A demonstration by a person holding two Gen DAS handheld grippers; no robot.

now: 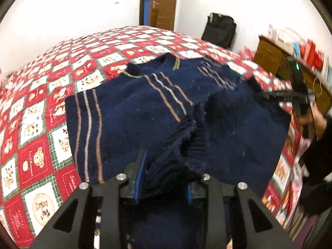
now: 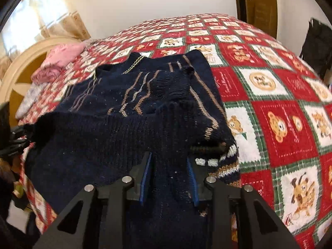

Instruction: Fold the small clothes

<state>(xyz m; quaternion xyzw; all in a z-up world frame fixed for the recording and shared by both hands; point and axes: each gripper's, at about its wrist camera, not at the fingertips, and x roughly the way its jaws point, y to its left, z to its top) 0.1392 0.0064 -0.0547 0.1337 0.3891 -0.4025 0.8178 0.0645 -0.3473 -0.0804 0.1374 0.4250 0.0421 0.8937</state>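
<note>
A small navy knit sweater (image 1: 132, 112) with tan stripes lies on the bed, collar at the far side. It also shows in the right wrist view (image 2: 108, 124). My left gripper (image 1: 166, 176) is shut on the sweater's ribbed hem, which bunches up between the blue pads (image 1: 139, 178). My right gripper (image 2: 169, 178) is shut on the sweater's near edge, lifted off the quilt. The right gripper also appears in the left wrist view (image 1: 267, 96) at the sweater's right edge. The left gripper shows at the left border of the right wrist view (image 2: 18, 137).
The bed is covered by a red, white and green teddy-bear quilt (image 2: 280, 108). Pink clothes (image 2: 56, 60) lie by the curved headboard (image 2: 22, 62). A black suitcase (image 1: 220, 30) stands by the wall near a wooden door (image 1: 159, 2). A cluttered desk (image 1: 290, 49) is at the right.
</note>
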